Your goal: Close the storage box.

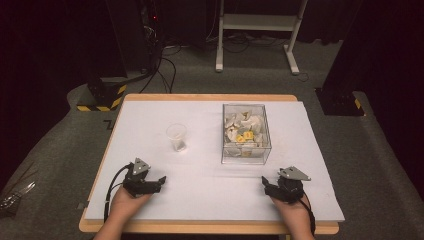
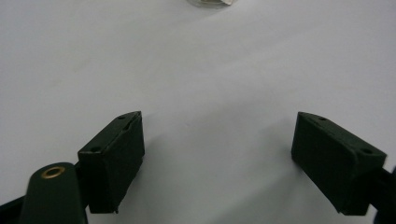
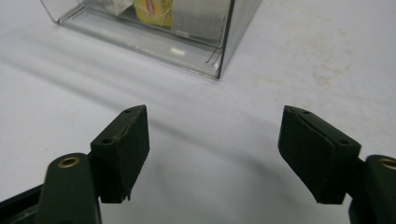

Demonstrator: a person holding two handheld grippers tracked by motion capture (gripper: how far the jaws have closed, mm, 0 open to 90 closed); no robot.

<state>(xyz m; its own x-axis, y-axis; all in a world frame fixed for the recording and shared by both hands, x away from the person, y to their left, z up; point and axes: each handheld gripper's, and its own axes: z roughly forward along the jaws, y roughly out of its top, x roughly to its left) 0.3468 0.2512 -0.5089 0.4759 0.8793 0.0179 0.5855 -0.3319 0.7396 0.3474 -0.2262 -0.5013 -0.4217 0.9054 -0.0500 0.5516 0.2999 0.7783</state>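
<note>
Both hands are resting near the desk (image 1: 150,107) edge: left claw (image 1: 159,181) and right claw (image 1: 265,183) gaping empty, facing the cup (image 1: 177,137) and clear box (image 1: 246,133), seemingly readying a reach.

High view overhead facing forward; gripper views close, sharing white table (image 1: 200,185)

White table (image 1: 200,190) brightly lit from above, room behind falls into darkness. Soft shadows pool under the left gripper (image 2: 219,154); glare streaks the clear box (image 3: 196,56) ahead of the right gripper (image 3: 215,149); near jaws slightly blurred.
</note>
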